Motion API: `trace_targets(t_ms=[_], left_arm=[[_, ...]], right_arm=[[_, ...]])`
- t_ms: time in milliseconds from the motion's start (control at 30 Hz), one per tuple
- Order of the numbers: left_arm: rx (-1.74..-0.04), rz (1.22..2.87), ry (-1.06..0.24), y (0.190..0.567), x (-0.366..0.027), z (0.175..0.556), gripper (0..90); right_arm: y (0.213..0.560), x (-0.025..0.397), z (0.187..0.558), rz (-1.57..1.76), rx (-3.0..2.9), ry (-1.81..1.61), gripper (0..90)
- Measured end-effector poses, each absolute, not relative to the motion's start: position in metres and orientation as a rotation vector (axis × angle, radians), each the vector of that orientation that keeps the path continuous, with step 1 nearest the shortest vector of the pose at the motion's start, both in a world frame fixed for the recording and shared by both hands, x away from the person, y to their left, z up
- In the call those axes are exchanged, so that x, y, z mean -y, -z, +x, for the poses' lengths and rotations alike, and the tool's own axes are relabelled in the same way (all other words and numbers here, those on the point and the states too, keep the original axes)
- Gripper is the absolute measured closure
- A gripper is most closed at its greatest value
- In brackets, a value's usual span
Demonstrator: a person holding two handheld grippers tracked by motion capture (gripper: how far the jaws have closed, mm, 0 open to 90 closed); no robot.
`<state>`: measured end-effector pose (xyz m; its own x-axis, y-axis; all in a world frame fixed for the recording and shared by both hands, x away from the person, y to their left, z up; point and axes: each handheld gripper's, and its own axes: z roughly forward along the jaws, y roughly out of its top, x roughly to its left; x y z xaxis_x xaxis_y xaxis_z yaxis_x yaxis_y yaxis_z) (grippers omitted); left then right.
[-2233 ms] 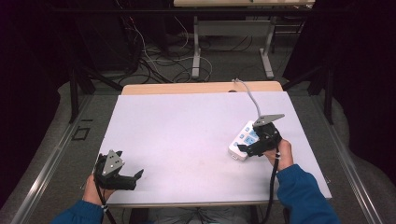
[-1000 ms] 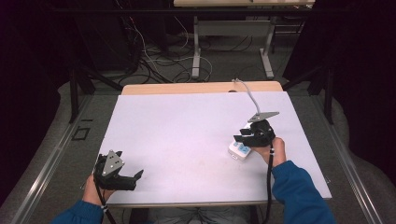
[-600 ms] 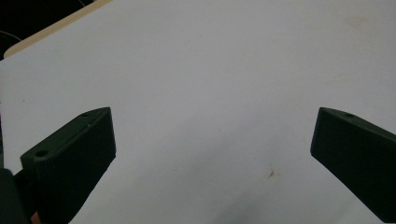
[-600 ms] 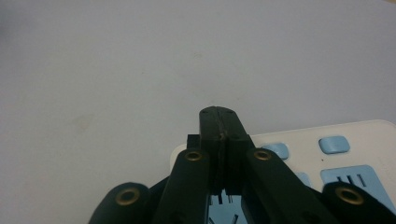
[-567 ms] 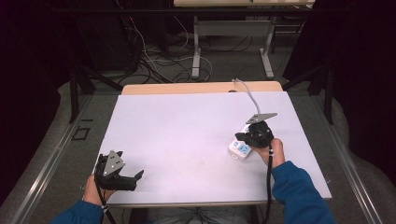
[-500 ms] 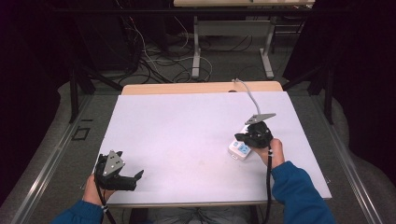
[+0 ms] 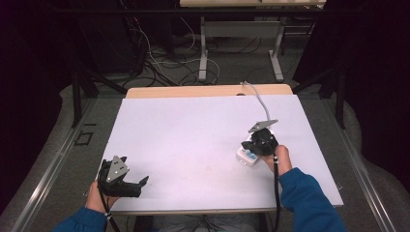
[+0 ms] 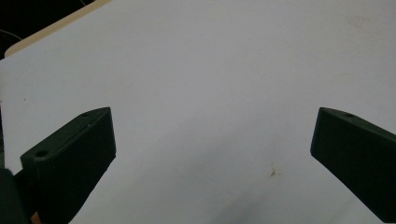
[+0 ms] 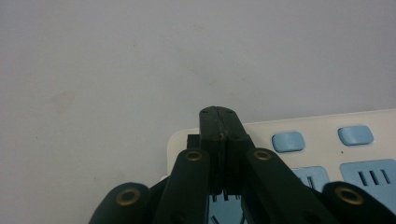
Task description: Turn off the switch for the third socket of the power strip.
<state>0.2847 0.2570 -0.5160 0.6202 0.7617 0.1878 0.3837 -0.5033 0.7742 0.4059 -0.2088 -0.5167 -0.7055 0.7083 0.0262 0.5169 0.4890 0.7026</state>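
Note:
A white power strip (image 7: 245, 156) with blue buttons and blue sockets (image 9: 327, 140) lies on the right part of the white table (image 7: 193, 135). My right gripper (image 7: 256, 147) hangs right over the strip's near end, its tips (image 9: 218, 112) pressed together with nothing between them. In the right gripper view the jaws cover the strip's corner. My left gripper (image 7: 138, 185) rests at the table's front left corner. Its jaws stand wide apart (image 8: 212, 154) over bare table.
The strip's pale cable (image 7: 256, 99) runs back to the table's far edge, where a wooden strip (image 7: 203, 91) shows. Beyond the table are a desk frame and loose floor cables (image 7: 183, 63). Dark floor lies on both sides.
My right gripper has shifted a little to the left, onto the power strip's near end. The left gripper has stayed where it was.

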Motion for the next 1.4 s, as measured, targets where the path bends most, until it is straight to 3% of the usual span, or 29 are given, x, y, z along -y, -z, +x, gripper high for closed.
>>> trace_targets(t_ms=[1400], left_arm=[[-0.896,2.135,-0.677,0.5164,-0.2567,0.2843,0.0]], right_arm=[[0.5266,0.2057,0.4092,1.060,-2.473,-0.985,90.0]])
